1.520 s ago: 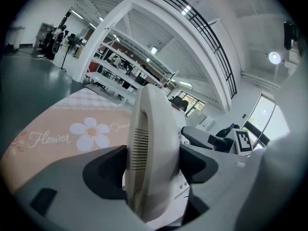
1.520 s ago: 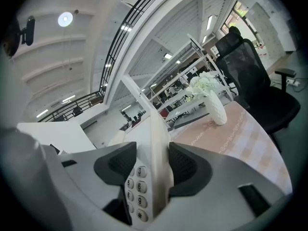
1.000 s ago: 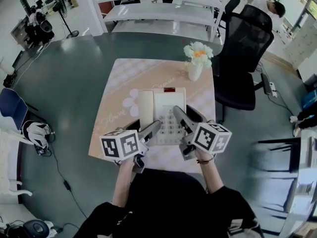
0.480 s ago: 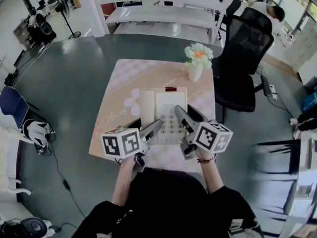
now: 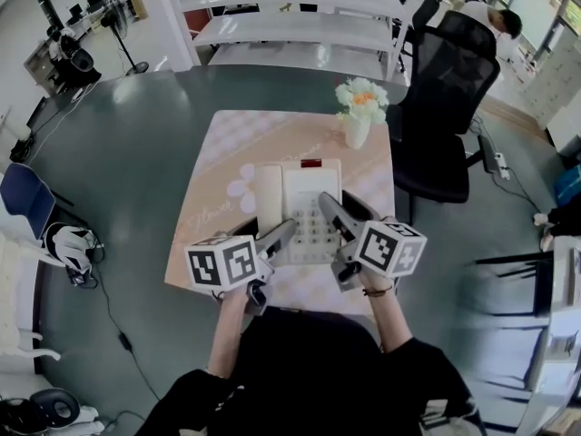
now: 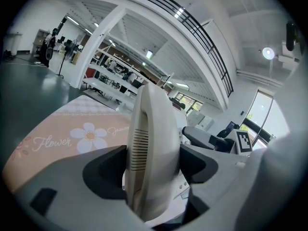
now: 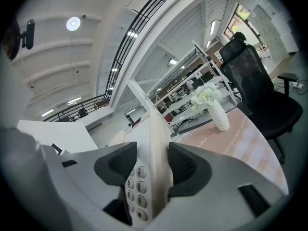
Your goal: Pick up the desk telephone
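A cream desk telephone [image 5: 300, 209] lies on the pink flowered tablecloth [image 5: 227, 153] of a small table. My left gripper [image 5: 283, 234] comes in from the near left. In the left gripper view its jaws [image 6: 153, 165] press on both sides of the handset [image 6: 154, 143], which sits on the telephone's left side. My right gripper [image 5: 329, 207] comes in from the near right. In the right gripper view it [image 7: 153, 170] is shut on the thin right edge of the telephone base [image 7: 156, 143], next to the keypad [image 7: 136, 189].
A white vase of flowers [image 5: 358, 114] stands at the cloth's far right corner. A black office chair [image 5: 445, 107] is close to the table's right side. White benches [image 5: 290, 25] stand beyond it. Dark floor surrounds the table, with a cable [image 5: 104, 298] at the left.
Both grippers stay clamped on the telephone in the same places. Only the head camera has shifted slightly.
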The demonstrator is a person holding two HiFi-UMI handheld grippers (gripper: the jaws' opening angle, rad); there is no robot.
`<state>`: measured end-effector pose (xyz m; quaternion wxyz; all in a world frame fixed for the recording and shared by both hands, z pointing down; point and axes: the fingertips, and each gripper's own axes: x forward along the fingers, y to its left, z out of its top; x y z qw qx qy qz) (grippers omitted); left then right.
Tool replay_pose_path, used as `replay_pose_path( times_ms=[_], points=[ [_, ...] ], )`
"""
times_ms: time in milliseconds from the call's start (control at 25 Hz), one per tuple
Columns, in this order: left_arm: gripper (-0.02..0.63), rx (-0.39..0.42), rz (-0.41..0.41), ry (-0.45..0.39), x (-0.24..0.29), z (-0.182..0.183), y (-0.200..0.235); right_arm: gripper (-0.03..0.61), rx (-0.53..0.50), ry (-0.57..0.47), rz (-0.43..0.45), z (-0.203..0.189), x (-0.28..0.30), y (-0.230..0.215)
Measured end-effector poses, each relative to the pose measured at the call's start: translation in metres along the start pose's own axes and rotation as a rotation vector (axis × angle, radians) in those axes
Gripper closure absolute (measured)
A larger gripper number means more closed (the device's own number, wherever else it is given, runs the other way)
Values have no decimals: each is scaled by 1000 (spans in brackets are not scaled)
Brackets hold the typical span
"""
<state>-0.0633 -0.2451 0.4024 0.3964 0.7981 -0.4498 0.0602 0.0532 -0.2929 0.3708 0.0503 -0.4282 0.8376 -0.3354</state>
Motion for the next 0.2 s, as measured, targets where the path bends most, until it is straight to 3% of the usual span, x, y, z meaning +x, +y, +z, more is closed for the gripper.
replay_pose_path(
  times_ms=[200],
  points=[
    [290,3,-5,-5,3,0,-7,383,-2,0,4,2,-3,-3]
  ],
)
